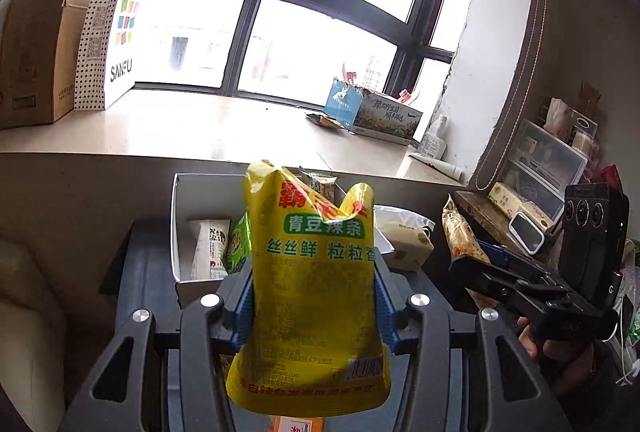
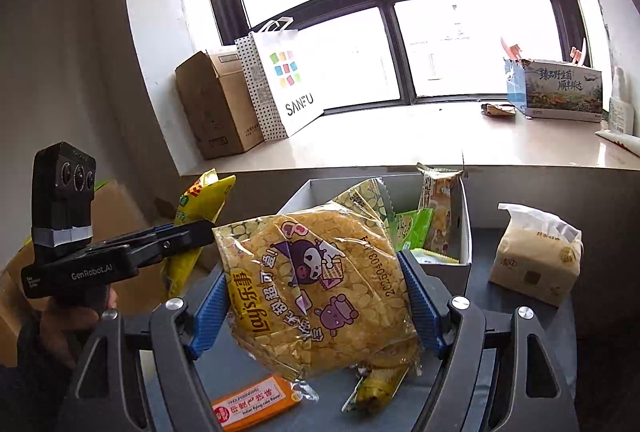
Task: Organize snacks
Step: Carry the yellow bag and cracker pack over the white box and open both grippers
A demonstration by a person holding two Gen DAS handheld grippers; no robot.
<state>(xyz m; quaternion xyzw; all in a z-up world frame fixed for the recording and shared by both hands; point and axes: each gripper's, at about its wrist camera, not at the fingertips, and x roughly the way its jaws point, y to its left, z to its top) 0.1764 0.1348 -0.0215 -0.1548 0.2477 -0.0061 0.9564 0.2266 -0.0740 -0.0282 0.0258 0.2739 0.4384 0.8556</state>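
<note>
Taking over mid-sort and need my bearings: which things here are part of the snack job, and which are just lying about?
Job:
left gripper holding yellow snack pouch
right gripper holding Lay's chip bag
white box of snacks
orange packet

Lying about:
tissue pack
SANFU paper bag
cardboard box

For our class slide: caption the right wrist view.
Right gripper holds a Lay's bag before the white box.

At centre we see a glossy yellow foil pouch [image 1: 316,284] and a crinkled clear-film crisp bag [image 2: 320,296], both between ribbed blue plastic pads [image 2: 420,308]. At upper left we note a matt brown cardboard box [image 1: 36,48] and a smooth paper carrier bag [image 1: 112,40]; the bench [image 2: 560,320] looks matt grey.
</note>
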